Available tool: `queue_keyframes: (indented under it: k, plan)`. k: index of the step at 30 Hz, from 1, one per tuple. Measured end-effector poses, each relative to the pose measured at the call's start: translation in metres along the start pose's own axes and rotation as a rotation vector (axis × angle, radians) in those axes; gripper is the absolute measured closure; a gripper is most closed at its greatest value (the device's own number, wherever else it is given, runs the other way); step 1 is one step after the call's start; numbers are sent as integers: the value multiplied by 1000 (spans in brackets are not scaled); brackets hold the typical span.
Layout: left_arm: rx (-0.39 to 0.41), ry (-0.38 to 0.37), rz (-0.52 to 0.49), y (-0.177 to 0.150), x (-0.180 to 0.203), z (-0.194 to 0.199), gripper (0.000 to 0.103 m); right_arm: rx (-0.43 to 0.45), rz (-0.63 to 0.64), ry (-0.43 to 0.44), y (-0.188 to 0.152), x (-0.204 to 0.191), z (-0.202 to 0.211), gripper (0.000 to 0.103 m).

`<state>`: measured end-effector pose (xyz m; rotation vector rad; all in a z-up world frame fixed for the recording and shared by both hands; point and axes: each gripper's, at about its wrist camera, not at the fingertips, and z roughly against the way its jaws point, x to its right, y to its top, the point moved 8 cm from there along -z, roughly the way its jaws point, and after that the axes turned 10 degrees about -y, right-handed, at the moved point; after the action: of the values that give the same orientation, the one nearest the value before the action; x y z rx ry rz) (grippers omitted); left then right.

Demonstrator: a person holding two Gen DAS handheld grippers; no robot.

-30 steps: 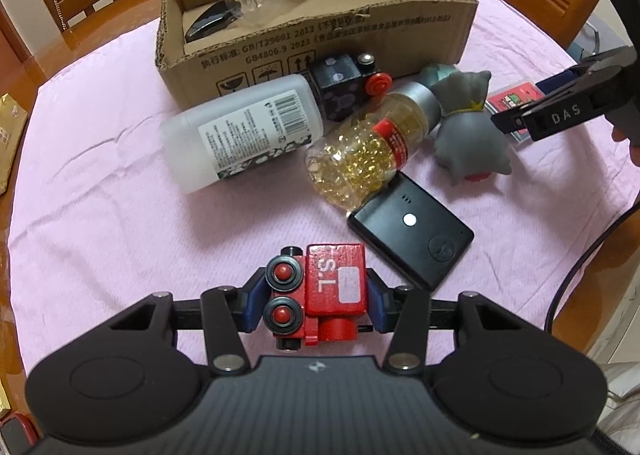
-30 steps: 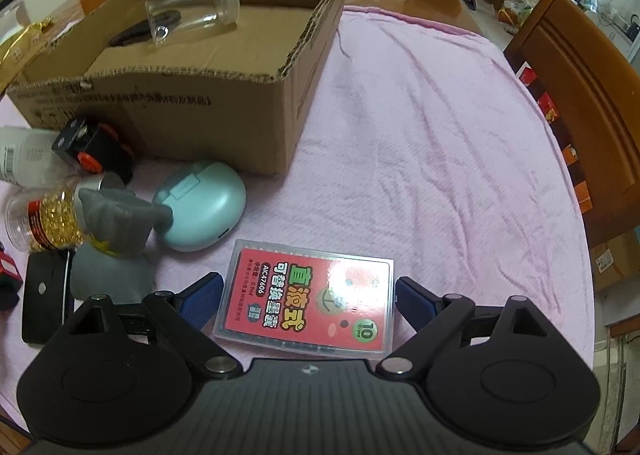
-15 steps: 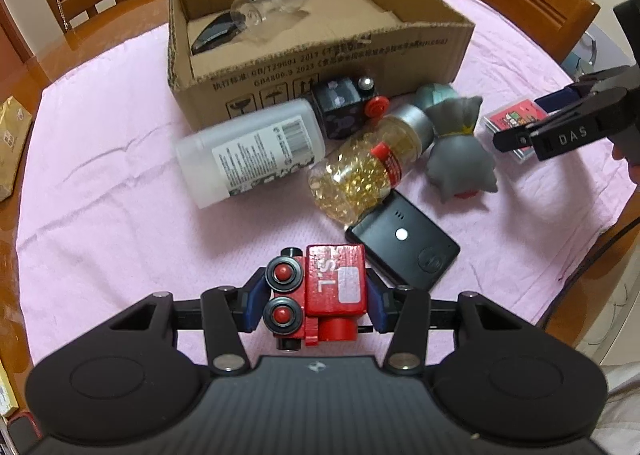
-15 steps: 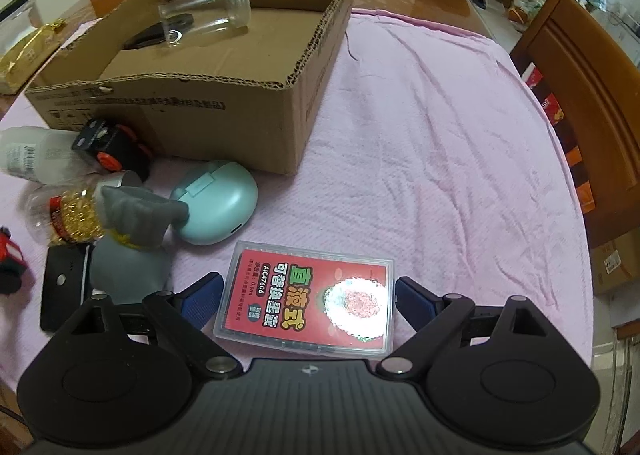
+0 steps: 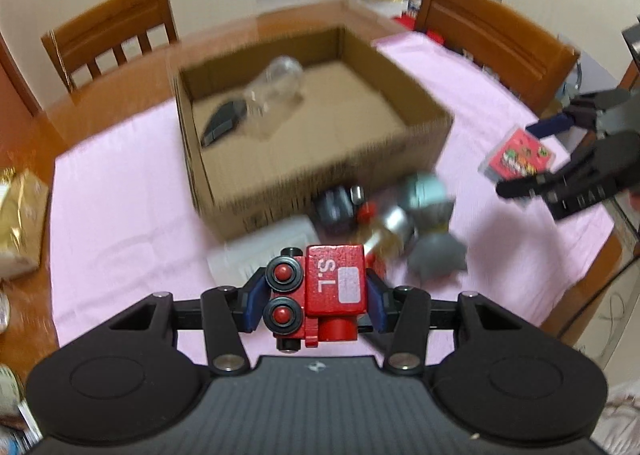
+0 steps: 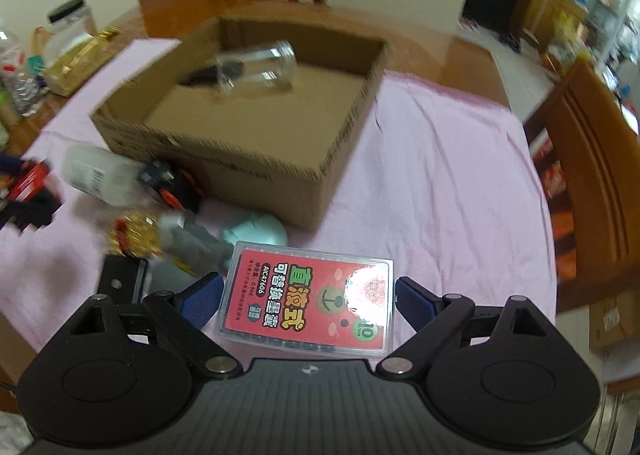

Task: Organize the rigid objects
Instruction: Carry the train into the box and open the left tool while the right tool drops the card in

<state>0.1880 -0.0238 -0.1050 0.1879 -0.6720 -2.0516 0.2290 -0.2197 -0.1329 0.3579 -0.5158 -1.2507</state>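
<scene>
Left gripper (image 5: 316,301) is clamped on a red wooden toy train (image 5: 320,301), blue pads pressing both flanks; the "S.L" face is up and the black wheels sit toward the left pad. Right gripper (image 6: 308,301) is clamped on a flat clear plastic case w/ red label (image 6: 308,305), pads against its short ends.

Change vs. the frames a second ago: both loads were low over the pink cloth (image 6: 440,191) then; both now sit clear above it, and the cardboard box (image 5: 320,171) shows more of its inside. Both grips look unchanged, w/ no slip of train or case between the pads. Background is motion-blurred, consistent w/ a lift under way.

Meaning for the task, as a judgement: pick phase is done for two items; next is carry fwd and release over the box.

Positions rel. to tools:
- Box lies ahead of both grippers, open top, already holding a clear plastic jar (image 6: 256,67) on its side and a dark flat item, too blurred to name.
- From the left view, the right gripper w/ its case hangs off the box's right corner, well apart from the train.
- Still on the cloth near the box's front wall: white bottle (image 6: 100,175), jar of yellow capsules (image 6: 136,235), grey plush toy (image 5: 436,251), mint-green case (image 6: 256,231), black flat device (image 6: 120,279), black-and-red toy block (image 6: 172,185).

Risk: the case is held only by its ends, so it could pivot on tilt.
</scene>
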Motion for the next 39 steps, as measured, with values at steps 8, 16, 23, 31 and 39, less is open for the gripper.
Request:
queue_keyframes:
  k: [8, 16, 23, 31, 39]
  plan:
    - [95, 45, -2, 65, -20, -6, 55, 117, 61, 34, 47, -5, 27, 8]
    - [82, 80, 56, 96, -48, -48, 55, 169, 93, 59, 87, -14, 25, 8]
    - [136, 169, 69, 95, -63, -51, 10, 152, 112, 78, 105, -21, 8, 8]
    - [150, 155, 160, 78, -66, -26, 8, 140, 148, 82, 129, -26, -23, 8]
    - [185, 162, 246, 61, -72, -2, 6, 113, 194, 52, 164, -21, -66, 8]
